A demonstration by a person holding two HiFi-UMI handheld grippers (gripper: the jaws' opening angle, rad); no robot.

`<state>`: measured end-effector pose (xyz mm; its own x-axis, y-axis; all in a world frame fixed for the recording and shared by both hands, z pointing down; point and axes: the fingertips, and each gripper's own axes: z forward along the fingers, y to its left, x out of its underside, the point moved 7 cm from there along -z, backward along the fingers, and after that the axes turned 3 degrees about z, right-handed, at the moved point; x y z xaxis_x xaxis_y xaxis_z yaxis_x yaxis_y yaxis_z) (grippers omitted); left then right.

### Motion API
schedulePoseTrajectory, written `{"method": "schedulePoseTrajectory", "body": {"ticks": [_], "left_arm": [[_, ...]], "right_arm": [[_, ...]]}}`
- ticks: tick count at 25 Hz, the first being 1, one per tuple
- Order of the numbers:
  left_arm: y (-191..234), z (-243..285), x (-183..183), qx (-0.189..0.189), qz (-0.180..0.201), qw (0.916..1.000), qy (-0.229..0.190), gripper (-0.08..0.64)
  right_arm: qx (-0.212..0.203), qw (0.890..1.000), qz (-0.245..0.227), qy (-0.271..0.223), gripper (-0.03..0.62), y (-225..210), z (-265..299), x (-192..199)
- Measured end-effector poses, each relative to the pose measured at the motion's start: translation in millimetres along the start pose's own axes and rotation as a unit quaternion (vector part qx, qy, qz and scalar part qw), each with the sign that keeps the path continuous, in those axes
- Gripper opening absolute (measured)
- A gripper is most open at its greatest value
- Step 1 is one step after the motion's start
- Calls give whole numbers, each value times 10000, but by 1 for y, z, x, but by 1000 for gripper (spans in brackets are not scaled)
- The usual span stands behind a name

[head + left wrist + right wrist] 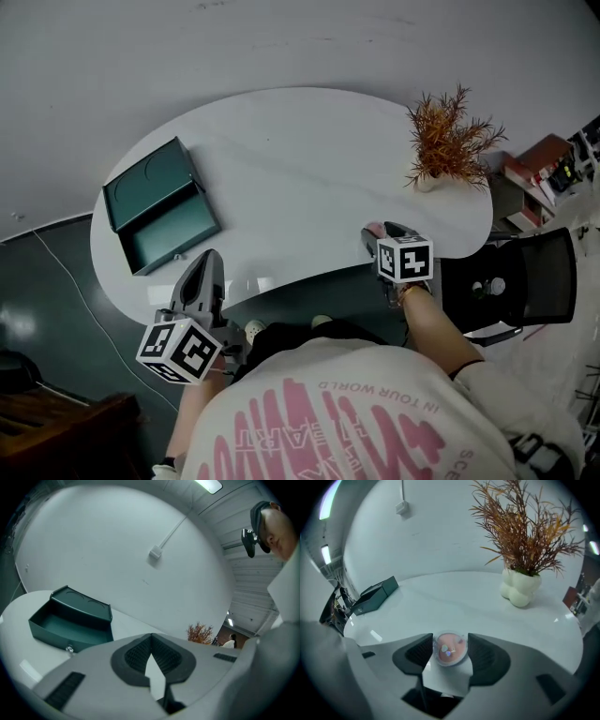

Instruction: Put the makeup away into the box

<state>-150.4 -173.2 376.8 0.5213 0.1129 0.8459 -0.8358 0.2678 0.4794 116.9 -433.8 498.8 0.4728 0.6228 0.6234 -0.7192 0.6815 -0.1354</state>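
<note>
The makeup is a small round pink compact (450,649) lying at the near right edge of the white table (300,169). My right gripper (450,645) points down onto it, its two dark pads against the compact's sides; in the head view the compact (374,228) just peeks out beside that gripper (382,236). The box (159,211) is dark green, lid open and empty, at the table's left end; it also shows in the left gripper view (70,620) and, far off, in the right gripper view (375,595). My left gripper (208,261) hovers off the table's front edge near the box, its pads (140,651) meeting with nothing between them.
A dried orange plant (450,141) in a white knobbly vase (519,588) stands at the table's far right. A black chair (511,281) and shelves (539,169) lie right of the table. A cable (66,272) runs across the dark floor on the left.
</note>
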Motion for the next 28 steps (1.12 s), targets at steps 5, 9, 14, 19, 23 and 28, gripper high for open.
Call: {"method": "schedulePoseTrajectory", "body": {"ticks": [5, 9, 14, 19, 23, 28], "left_arm": [[34, -15, -6, 21, -115, 9998, 131, 2], [62, -27, -14, -16, -186, 9997, 132, 2], [96, -48, -26, -111, -296, 9995, 8, 2], [125, -68, -33, -244, -385, 9989, -91, 2], [147, -86, -40, -355, -432, 9982, -198, 2], [169, -109, -49, -469, -427, 9974, -343, 2]], "right_arm": [[-153, 9998, -123, 40, 235, 47, 1, -5], [-391, 9987, -296, 101, 236, 96, 8, -9], [-662, 9951, -725, 139, 235, 154, 15, -19], [-869, 9925, -854, 70, 235, 196, 20, -30], [-1000, 9899, -1004, -2, 235, 230, 24, -36], [-1217, 9857, -1163, -97, 235, 270, 27, -43]]}}
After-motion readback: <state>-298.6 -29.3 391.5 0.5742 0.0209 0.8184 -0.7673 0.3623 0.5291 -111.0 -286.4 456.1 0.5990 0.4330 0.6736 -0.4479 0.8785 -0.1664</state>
